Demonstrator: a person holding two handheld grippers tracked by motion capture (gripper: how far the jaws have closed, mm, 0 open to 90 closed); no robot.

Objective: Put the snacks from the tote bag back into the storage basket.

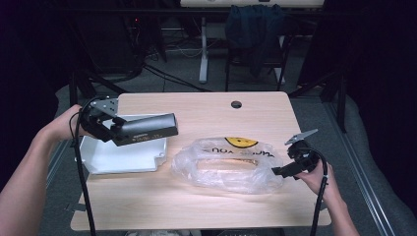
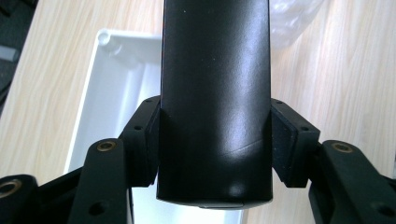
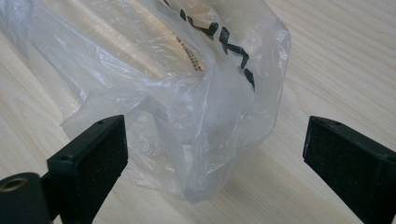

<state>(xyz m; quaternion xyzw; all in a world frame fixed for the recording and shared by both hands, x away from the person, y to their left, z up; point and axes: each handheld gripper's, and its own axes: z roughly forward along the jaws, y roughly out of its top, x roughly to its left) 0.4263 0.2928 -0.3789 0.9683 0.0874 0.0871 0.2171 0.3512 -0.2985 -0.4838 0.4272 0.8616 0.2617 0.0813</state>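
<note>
Dark grey, long boxy handheld device [image 1: 146, 130] w/ a rounded end is clamped at one end in the left gripper [image 1: 109, 129] and held level above the table, its free end pointing toward 3 o'clock in the high view. In the left gripper view the device [image 2: 215, 93] runs up the middle of the frame, both black pads [image 2: 286, 140] pressed flat against its sides, so that gripper is closed on it. Under it sits a shallow white rectangular plastic tray [image 1: 101, 160] at about 9 o'clock on the light wood tabletop [image 1: 206, 206]; the same tray [image 2: 109, 93] lies below and beside the device in the left gripper view. Can't tell if the device touches the tray; it seems to hang over the tray's far edge.

Near table centre, just beside the tray toward 3 o'clock, lies a crumpled clear plastic bag [image 1: 228, 164] w/ black lettering and a yellow smiley print at its 12 o'clock edge. Contents too blurred to name.

Right gripper [image 1: 279, 171] is at about 4 o'clock, at the bag's near-right edge. In the right gripper view its jaws stand wide apart, w/ the bag's bunched corner [image 3: 187, 116] between them and the left-hand pad [image 3: 91, 161] very near the plastic; contact can't be told.

A round hole [image 1: 236, 104] sits at the table's 12 o'clock edge.
</note>
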